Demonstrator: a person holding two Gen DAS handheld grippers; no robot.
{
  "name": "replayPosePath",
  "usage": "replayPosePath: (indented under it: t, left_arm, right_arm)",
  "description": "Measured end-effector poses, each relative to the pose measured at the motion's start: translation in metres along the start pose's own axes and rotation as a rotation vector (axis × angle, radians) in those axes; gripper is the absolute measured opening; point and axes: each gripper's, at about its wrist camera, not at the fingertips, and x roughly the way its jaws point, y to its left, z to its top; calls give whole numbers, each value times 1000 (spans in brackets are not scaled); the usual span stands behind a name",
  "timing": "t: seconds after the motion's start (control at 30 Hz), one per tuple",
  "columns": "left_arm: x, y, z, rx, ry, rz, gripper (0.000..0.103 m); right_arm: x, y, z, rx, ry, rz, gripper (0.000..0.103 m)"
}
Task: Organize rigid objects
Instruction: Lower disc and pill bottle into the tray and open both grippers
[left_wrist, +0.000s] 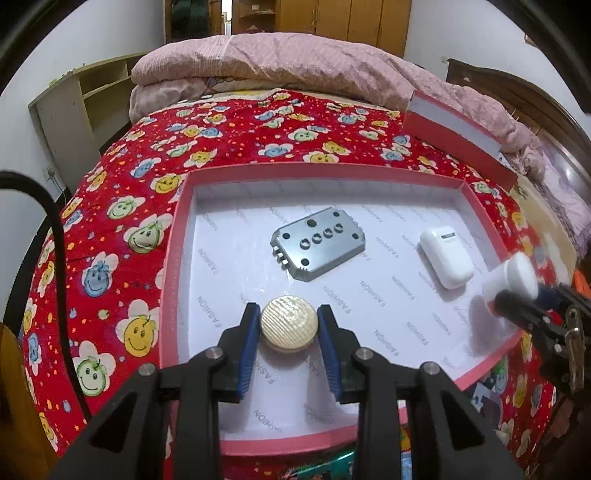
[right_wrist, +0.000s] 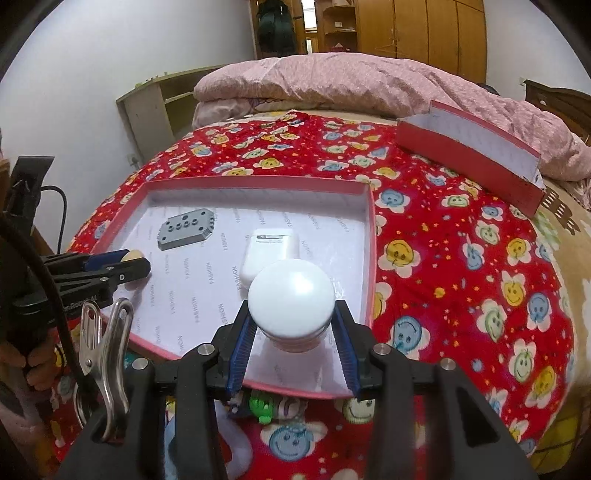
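Left wrist view showed my left gripper (left_wrist: 289, 325) nearest, its blue pads pinching a round gold textured cap (left_wrist: 289, 326) from both sides, held over the near edge of the pink-rimmed tray (left_wrist: 173, 258). Whether the cap touched the white liner I could not tell. Toward the tray's right edge my right gripper (left_wrist: 517, 295) came in from the side, blurred, with a white domed cap (left_wrist: 511, 282) held in it. Beyond my fingers a grey metal plate with holes (left_wrist: 317, 249) lay flat near the tray's middle, and a white earbud case (left_wrist: 447, 256) lay near the right edge, well apart from the plate.

Right wrist view showed my right gripper (right_wrist: 291, 321) closed on the white domed cap (right_wrist: 291, 295), pads pressing its lower rim, over the tray's near right corner. Just behind the cap lay the earbud case (right_wrist: 269, 247); the plate (right_wrist: 186, 229) lay toward the far left corner. The tray (right_wrist: 371, 236) sat on a red smiley-print blanket (right_wrist: 461, 258). Farther off, the tray's pink lid (right_wrist: 469, 162) leaned against a pink quilt (right_wrist: 332, 77).
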Motion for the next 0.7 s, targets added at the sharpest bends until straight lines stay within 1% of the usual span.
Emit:
replayPosePath:
  t: [0.27, 0.37, 0.7]
  left_arm:
    - [3, -1, 3, 7, -13, 1, 33]
    - [4, -2, 4, 12, -15, 5, 33]
    - [6, -3, 7, 14, -17, 11, 33]
  right_arm:
    - [17, -2, 3, 4, 16, -16, 42]
    - [21, -3, 3, 10, 20, -9, 42]
    - [30, -1, 9, -6, 4, -35, 43]
